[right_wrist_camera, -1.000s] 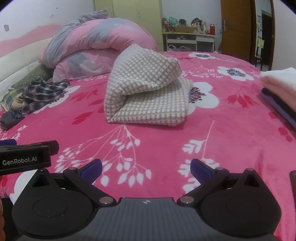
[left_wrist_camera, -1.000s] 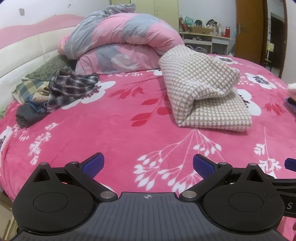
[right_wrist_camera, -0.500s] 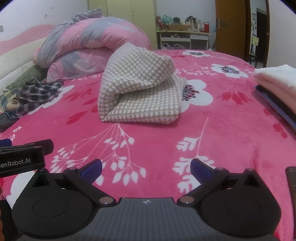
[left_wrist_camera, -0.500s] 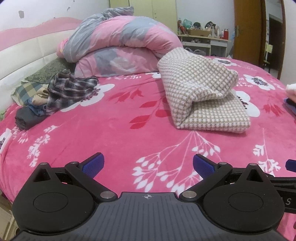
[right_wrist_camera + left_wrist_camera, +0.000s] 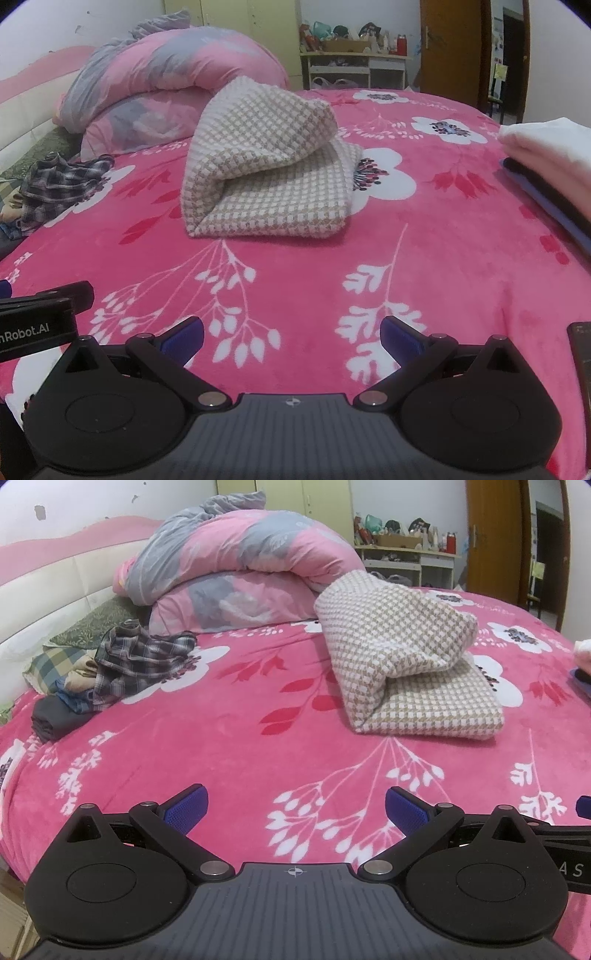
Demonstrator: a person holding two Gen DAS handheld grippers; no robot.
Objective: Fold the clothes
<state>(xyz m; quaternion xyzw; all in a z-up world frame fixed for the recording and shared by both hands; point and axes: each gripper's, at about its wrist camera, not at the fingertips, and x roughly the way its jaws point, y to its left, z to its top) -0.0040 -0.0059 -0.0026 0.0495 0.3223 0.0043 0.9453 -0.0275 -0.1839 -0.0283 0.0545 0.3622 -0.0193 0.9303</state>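
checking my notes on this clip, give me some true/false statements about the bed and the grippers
1. Both grippers are open and hold nothing. True: left gripper, right gripper.
2. The checked garment lies spread flat. False: it is folded over in a bulky bundle.
3. The plaid clothes sit on the left side, near the headboard. True.
4. The left gripper touches the checked garment. False: bare pink bedspread lies between them.
5. The rolled duvet lies in front of the checked garment. False: behind it.

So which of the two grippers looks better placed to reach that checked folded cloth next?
Probably the right gripper: the checked cloth lies almost straight ahead of its open fingers. From the left gripper, also open, the cloth sits off to the right.
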